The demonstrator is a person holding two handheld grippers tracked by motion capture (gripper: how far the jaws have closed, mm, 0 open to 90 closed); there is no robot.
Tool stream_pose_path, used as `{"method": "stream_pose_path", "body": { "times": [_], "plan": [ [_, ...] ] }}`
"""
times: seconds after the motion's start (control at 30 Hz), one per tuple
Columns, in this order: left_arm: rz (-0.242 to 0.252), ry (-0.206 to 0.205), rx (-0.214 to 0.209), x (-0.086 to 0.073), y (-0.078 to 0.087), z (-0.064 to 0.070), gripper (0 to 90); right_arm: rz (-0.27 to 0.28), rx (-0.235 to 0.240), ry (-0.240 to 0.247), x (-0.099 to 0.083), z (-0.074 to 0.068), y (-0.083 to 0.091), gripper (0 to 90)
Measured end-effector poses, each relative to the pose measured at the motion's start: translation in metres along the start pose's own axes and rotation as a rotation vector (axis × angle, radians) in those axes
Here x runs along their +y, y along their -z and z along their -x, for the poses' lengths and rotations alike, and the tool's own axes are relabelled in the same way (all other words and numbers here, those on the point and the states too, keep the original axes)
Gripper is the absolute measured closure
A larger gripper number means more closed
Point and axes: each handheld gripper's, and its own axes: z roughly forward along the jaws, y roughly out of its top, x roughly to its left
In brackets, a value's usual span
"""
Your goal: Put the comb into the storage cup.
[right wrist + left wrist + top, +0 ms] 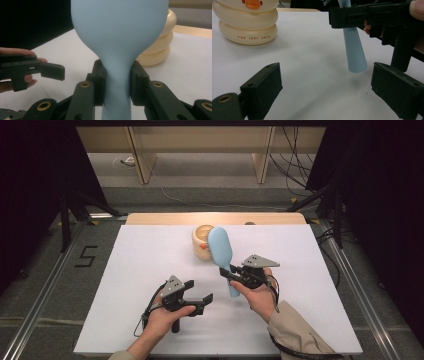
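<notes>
The right gripper [231, 271] has the blue brush [220, 247] clamped by the neck between its fingers [98, 77], lifted clear of the surface [150, 255], its broad head raised toward the cream holder [202, 241] that stands near the middle of the far edge. By my reading the carrying step is in hand: the brush is up and close to the holder but not yet in it. Next, I judge, the handle's butt end, now hanging toward the person, has to be turned and lowered into the holder's open top, or the left gripper has to take it first. The right hand [260, 292] is rolled so the brush runs away from the person and slightly left. The left gripper [197, 292] waits nearer the front edge, its fingers [263, 87] spread wide and holding nothing, pointed at the handle.
</notes>
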Motion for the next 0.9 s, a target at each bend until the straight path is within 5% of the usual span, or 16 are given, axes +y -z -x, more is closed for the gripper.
{"method": "stream_pose_path", "body": {
  "times": [0.5,0.9],
  "plan": [
    [-0.002,-0.006,-0.022,0.004,-0.017,0.008,10.5,0.003,0.009,-0.007,-0.001,-0.003,-0.002,70.2],
    [-0.01,0.028,-0.045,0.006,-0.035,0.011,14.3,0.002,0.018,-0.009,-0.001,-0.005,-0.002,70.3]
  ]
}}
